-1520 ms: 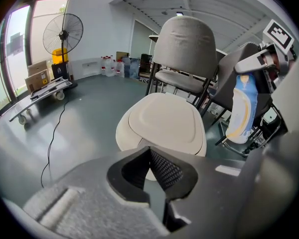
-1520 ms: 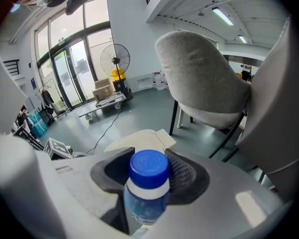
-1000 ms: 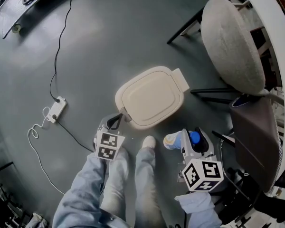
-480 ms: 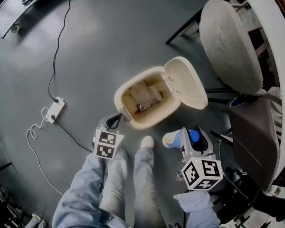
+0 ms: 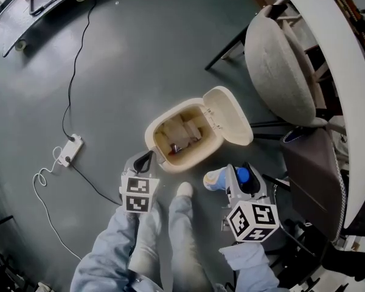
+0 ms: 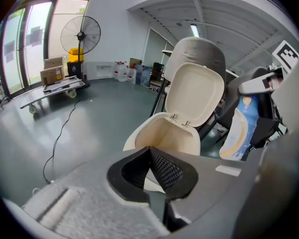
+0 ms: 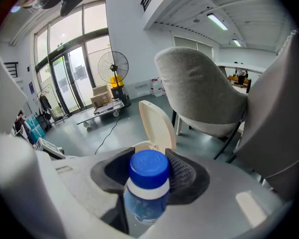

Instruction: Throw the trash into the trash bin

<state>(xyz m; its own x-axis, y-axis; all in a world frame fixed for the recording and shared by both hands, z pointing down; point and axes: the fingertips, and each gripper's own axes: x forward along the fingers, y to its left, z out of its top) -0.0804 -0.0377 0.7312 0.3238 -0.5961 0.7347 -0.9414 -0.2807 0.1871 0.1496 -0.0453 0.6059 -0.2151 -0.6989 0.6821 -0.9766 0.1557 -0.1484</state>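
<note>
A cream trash bin [image 5: 164, 126] stands on the grey floor with its lid [image 5: 228, 115] swung up and open. Some trash lies inside. My left gripper [image 5: 144, 159] hovers just in front of the bin's near-left rim, its jaws shut on nothing. In the left gripper view the bin [image 6: 164, 133] and lid [image 6: 195, 94] are right beyond the left gripper [image 6: 152, 169]. My right gripper [image 5: 237, 178] is near the bin's right side, shut on a plastic bottle [image 5: 218, 179] with a blue cap. In the right gripper view the bottle [image 7: 148, 185] stands between the pads of the right gripper [image 7: 148, 176].
A grey upholstered chair [image 5: 277, 66] and a white table edge [image 5: 347, 84] stand to the right of the bin. A power strip [image 5: 70, 148] with cables lies on the floor at left. The person's legs and shoe [image 5: 184, 190] are between the grippers.
The bin's lid went from closed to fully open. Both grippers have lifted a little, the left one coming away from the bin's front.
</note>
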